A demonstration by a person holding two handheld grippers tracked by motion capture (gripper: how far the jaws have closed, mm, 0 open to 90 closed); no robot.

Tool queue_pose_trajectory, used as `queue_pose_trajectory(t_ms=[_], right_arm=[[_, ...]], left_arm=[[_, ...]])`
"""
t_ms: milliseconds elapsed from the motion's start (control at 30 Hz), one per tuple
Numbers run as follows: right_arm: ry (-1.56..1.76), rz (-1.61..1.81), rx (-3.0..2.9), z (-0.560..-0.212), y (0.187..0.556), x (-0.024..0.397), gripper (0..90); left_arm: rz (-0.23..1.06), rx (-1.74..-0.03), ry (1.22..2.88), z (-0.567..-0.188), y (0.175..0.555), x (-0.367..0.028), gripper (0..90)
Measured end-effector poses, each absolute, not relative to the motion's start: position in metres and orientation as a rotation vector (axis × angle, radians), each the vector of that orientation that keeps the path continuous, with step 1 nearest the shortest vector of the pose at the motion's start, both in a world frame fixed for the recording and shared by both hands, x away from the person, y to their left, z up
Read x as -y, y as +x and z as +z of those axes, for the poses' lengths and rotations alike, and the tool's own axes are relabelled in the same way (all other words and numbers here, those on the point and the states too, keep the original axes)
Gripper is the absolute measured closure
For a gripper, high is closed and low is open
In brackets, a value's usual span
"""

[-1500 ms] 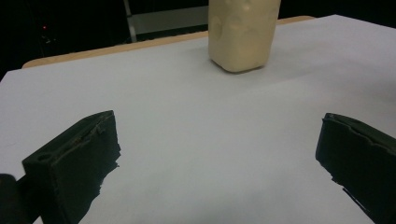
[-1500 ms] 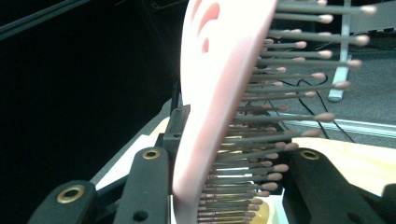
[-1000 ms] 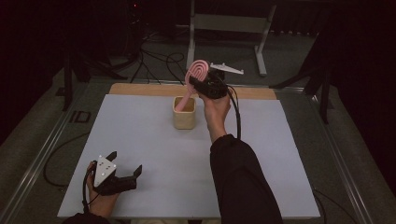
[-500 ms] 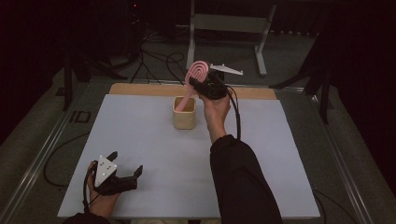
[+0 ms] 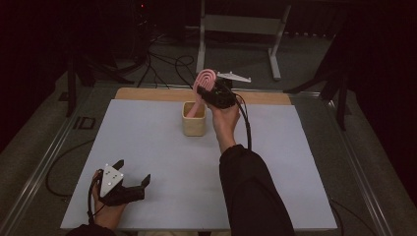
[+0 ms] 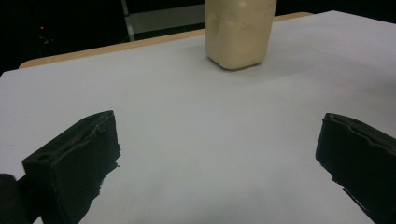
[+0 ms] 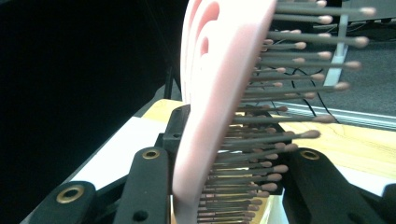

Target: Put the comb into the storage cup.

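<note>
Hairbrush, pink: handle inside cup, head clamped by right gripper. Risk: tilted pull tips cup. Left gripper near cup, jaws wide, empty.

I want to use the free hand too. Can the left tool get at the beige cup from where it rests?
Probably yes. The left tool is open, holds nothing, and bare table lies between it and the cup. Only the pink brush, held by the right tool, stands in it.

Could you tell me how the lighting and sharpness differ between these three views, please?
High view: table evenly lit, surroundings nearly black. Left gripper view: beige cup soft, cut off at the top edge. Right gripper view: pink hairbrush very close, its bristle tips blurred, the left side black.
</note>
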State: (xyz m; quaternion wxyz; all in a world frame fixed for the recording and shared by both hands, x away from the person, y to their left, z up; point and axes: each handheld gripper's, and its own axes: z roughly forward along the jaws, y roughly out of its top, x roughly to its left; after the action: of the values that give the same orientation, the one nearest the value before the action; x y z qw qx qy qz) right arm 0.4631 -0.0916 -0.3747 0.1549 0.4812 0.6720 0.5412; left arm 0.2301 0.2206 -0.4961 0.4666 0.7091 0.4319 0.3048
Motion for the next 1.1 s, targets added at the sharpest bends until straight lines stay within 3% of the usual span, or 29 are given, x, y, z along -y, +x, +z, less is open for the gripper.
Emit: queue_pose_trajectory(t_ms=[1100], right_arm=[[1.377, 1.481, -1.984, -0.397, 0.465, 0.083, 63.4]], left_arm=[[0.741, -1.052, 1.755, -0.497, 0.231, -0.218, 0.2]])
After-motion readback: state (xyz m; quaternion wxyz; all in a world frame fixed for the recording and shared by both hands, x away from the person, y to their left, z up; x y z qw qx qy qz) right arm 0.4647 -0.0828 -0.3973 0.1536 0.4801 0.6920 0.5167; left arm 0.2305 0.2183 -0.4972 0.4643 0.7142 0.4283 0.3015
